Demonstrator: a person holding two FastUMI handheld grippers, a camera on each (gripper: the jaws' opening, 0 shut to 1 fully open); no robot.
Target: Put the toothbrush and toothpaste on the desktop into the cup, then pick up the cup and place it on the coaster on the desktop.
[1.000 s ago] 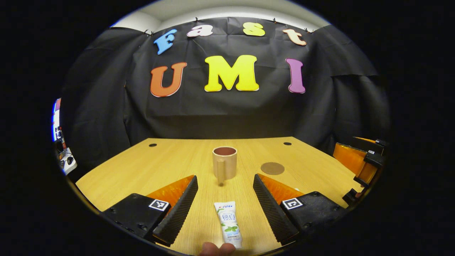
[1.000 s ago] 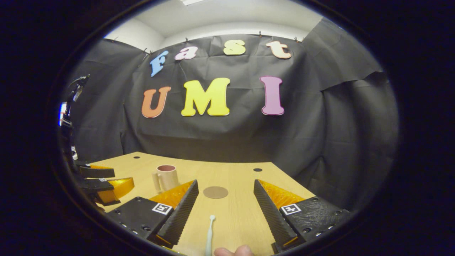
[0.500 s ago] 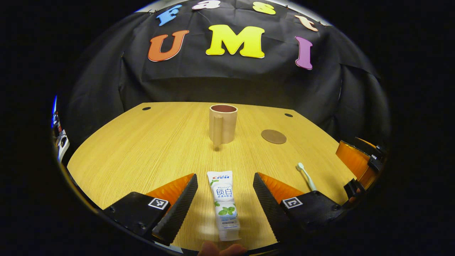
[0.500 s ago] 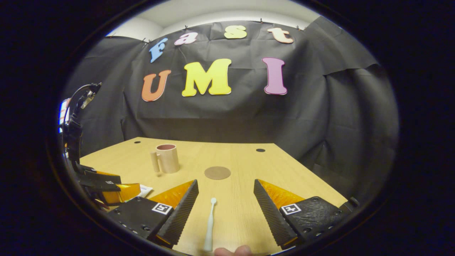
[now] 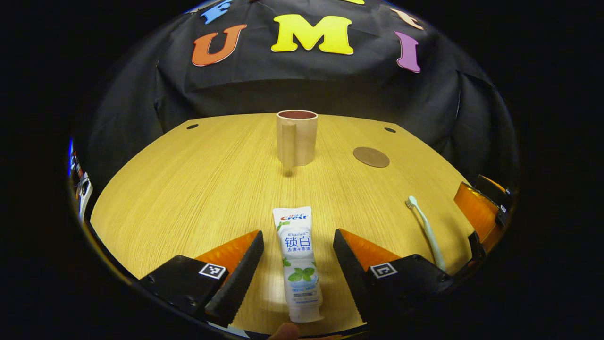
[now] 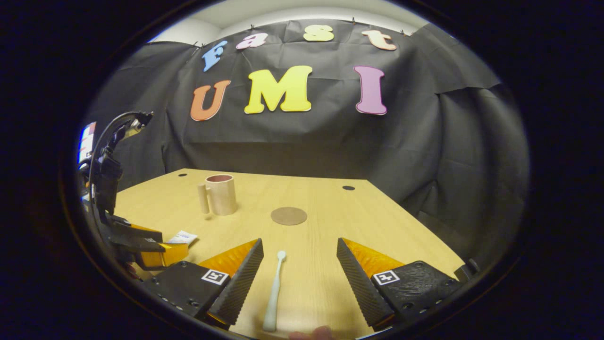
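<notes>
A white toothpaste tube (image 5: 297, 259) lies flat on the wooden desk, between the spread fingers of my left gripper (image 5: 297, 274), which is open and clear of it. Farther back stands a beige cup (image 5: 296, 137) with its handle facing me, and a round brown coaster (image 5: 371, 157) lies to its right. In the right gripper view a pale toothbrush (image 6: 274, 291) lies head-away between the fingers of my open right gripper (image 6: 296, 283), untouched. The cup (image 6: 221, 194) and coaster (image 6: 289, 216) sit beyond it. The toothbrush (image 5: 426, 231) also lies right of the left gripper.
The desk (image 5: 198, 179) has cable holes near its back corners and ends at the black cloth wall. In the right gripper view the other gripper (image 6: 141, 241) sits at the left edge, with the tube's end beside it. A fingertip (image 5: 283, 332) shows at the bottom.
Both grippers have tilted down and come in over the desk. The toothpaste tube now lies farther in between the left fingers, and more of the toothbrush shows between the right fingers.
</notes>
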